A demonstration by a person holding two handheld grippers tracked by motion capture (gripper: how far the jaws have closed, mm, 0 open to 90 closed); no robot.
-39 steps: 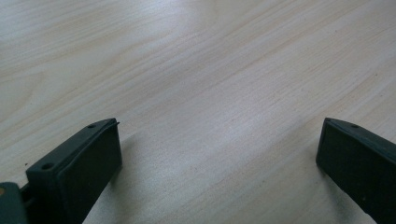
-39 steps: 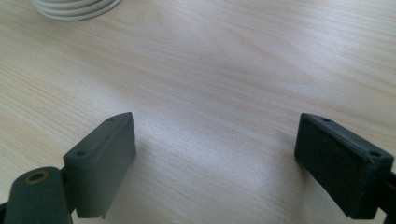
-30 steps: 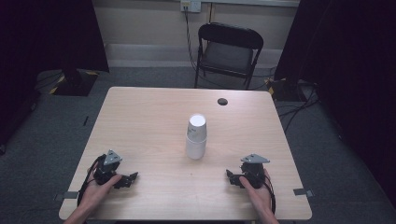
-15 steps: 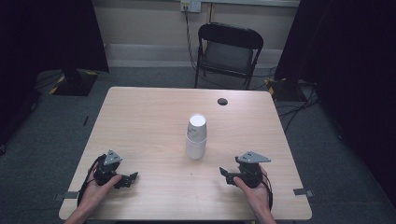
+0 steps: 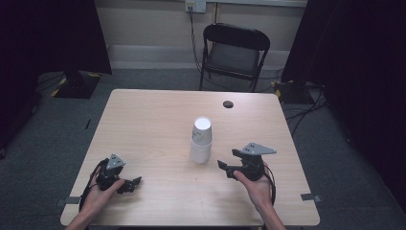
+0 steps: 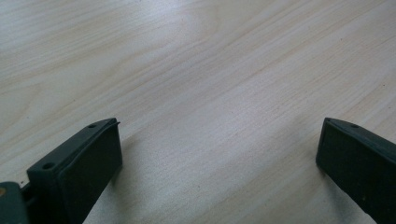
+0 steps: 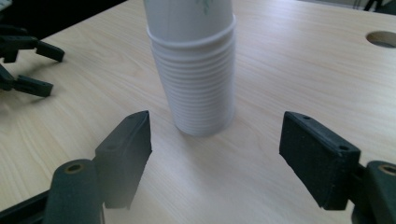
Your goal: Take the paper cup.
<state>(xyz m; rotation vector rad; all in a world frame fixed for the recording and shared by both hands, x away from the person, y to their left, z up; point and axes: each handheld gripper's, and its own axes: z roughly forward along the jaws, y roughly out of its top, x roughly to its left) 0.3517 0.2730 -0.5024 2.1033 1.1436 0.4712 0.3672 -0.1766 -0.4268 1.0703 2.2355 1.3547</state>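
A stack of white paper cups (image 5: 201, 143) stands upside down at the middle of the wooden table (image 5: 143, 120). In the right gripper view the stack (image 7: 196, 79) rises just beyond the jaws, apart from both pads. My right gripper (image 5: 227, 165) hovers to the right of the stack and points at it. Its jaws (image 7: 215, 154) have just been closing, stand open, and have nothing between them. Near the table's front left corner lies my left gripper (image 5: 134, 185), its jaws (image 6: 219, 154) wide open over bare wood. The left gripper (image 7: 28, 60) also shows far off in the right gripper view.
A round cable hole (image 5: 228, 104) sits in the table behind the cups. A black folding chair (image 5: 234, 48) stands beyond the far edge. Cables run over the grey carpet at the right. Dark curtains hang on both sides.
My right gripper has risen off the table and moved left toward the cup stack, with its jaws a little narrower. The left gripper has stayed put.
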